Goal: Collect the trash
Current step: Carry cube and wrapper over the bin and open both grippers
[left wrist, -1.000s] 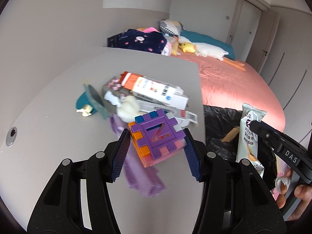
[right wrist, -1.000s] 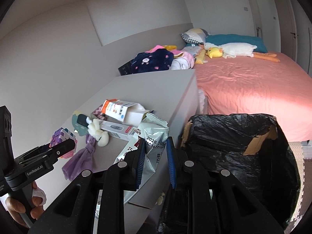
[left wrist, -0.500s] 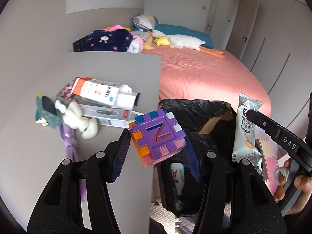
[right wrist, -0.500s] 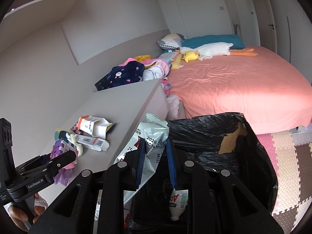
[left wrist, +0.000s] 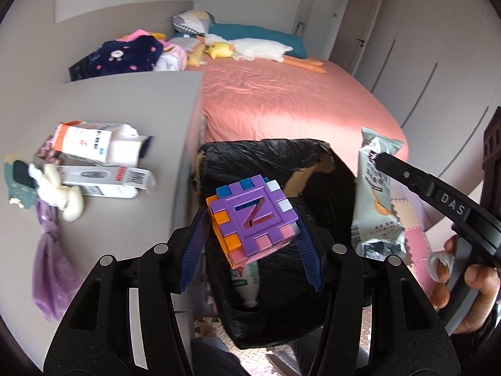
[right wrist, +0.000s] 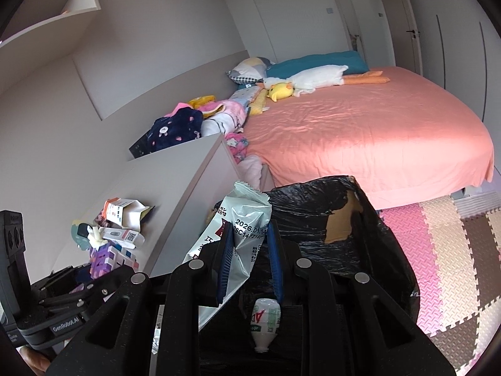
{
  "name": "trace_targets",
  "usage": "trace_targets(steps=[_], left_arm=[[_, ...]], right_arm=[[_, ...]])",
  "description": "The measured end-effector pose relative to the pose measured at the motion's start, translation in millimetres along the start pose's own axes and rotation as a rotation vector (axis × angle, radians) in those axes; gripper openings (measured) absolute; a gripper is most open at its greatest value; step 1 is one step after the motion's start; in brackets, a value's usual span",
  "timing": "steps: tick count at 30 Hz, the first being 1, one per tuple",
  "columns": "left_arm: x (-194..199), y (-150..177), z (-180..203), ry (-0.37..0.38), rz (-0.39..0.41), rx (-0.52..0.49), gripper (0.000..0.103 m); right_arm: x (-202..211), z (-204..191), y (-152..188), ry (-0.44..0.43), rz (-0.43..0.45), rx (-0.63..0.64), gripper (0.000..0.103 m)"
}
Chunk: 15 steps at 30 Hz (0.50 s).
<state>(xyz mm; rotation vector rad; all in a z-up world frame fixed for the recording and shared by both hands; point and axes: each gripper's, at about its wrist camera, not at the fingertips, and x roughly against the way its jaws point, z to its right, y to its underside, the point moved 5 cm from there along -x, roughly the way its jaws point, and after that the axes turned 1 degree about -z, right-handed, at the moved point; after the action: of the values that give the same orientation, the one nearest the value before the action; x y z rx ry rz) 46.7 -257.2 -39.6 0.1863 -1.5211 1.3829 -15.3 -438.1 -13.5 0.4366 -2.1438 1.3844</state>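
Note:
My left gripper (left wrist: 253, 230) is shut on a purple puzzle cube (left wrist: 252, 216) with orange, blue and pink tabs. It hangs over the open bin (left wrist: 281, 153) lined with a black bag. My right gripper (right wrist: 249, 235) is shut on a silvery snack wrapper (right wrist: 247, 219) and holds it above the bin's (right wrist: 313, 194) left rim. A plastic bottle (right wrist: 266, 319) lies inside the bin. In the left wrist view the wrapper (left wrist: 374, 188) hangs at the right from the right gripper (left wrist: 383, 159), with a hand below it. The cube (right wrist: 106, 257) shows at lower left in the right wrist view.
The grey desk (left wrist: 125, 103) left of the bin carries a torn carton (left wrist: 94, 141), a white box (left wrist: 103, 181), a small plush toy (left wrist: 59, 188) and a purple bag (left wrist: 50, 269). A pink bed (left wrist: 281, 103) lies behind the bin. Foam mats (right wrist: 438, 250) cover the floor.
Both grippers have swung from over the desk to over the bin, each still holding its item. The desk clutter has slid to the left of the views.

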Motion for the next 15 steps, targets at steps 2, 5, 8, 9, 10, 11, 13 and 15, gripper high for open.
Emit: trace_targets(steps=[2, 5, 8, 9, 10, 11, 13, 15], left_arm=[[-5.2, 0.5, 2.9, 0.031, -0.017, 0.003, 0.054], [-12.4, 2.8, 10.1, 0.083, -0.044, -0.008, 0.054], [-19.6, 7.6, 20.5, 0.151, -0.079, -0.042, 0.092], [-19.6, 7.9, 20.9, 0.128, -0.067, -0.048, 0.097], [-20.7, 8.7, 20.9, 0.12, -0.068, -0.053, 0.097], [-21.5, 9.6, 19.8, 0.126, -0.076, -0.05, 0.097], [-21.6, 10.0, 15.2, 0.117, -0.081, -0.036, 0.097], [-18.1, 9.2, 11.7, 0.092, -0.071, -0.032, 0.097]], right_arm=[[0.7, 5.5, -2.6, 0.008, 0.004, -0.009, 0.024], [1.3, 14.1, -9.2, 0.019, 0.013, -0.027, 0.024], [-1.4, 22.0, -15.2, 0.065, -0.006, -0.042, 0.076], [1.1, 24.4, -16.9, 0.081, 0.013, -0.049, 0.08], [2.6, 24.8, -17.8, 0.083, 0.024, -0.049, 0.081], [3.1, 25.4, -18.3, 0.085, 0.026, -0.048, 0.081], [3.5, 26.5, -18.2, 0.088, 0.033, -0.05, 0.081], [4.3, 25.2, -17.7, 0.08, 0.04, -0.051, 0.081]])
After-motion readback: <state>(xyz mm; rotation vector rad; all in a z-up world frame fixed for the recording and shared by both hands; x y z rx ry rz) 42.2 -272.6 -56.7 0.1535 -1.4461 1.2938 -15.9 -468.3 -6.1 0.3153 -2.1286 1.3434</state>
